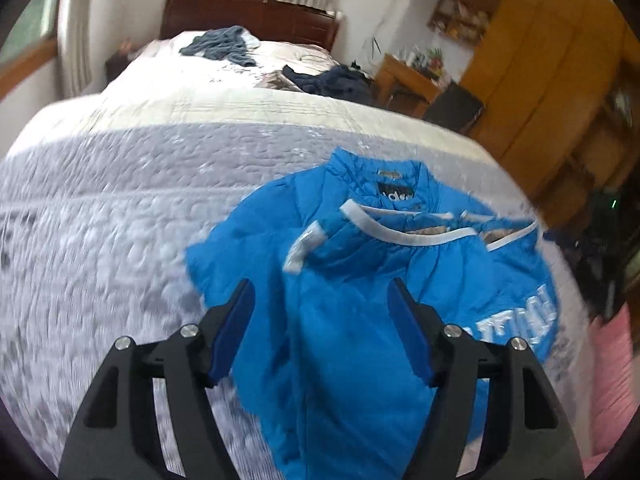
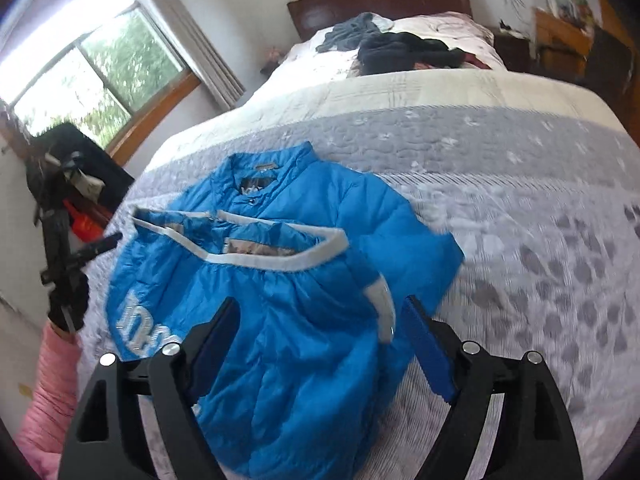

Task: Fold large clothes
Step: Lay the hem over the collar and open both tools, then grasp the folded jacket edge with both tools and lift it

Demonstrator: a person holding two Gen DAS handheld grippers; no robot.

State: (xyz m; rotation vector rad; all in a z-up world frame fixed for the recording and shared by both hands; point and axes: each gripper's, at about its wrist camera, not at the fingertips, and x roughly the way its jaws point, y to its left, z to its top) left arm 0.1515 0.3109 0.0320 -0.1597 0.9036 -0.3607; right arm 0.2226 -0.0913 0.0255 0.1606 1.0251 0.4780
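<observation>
Lying on the grey quilted cover of the bed, the blue padded jacket sits near the foot end, folded up on itself so that its white-trimmed hem runs across the middle and the collar with its label points toward 12 o'clock. A white cuff rests on top of the fabric at about 10 o'clock from the hem's centre. White lettering shows at the jacket's 3 o'clock edge in the left wrist view. The left gripper hovers over the near part of the jacket, its blue-padded fingers spread wide with nothing between them. The right gripper hangs over the same garment, fingers likewise parted and empty, the white cuff just inside its 1 o'clock side. At 12 o'clock, near the headboard, a grey-blue garment and a dark garment lie crumpled. A pink sleeve shows at 8 o'clock.
</observation>
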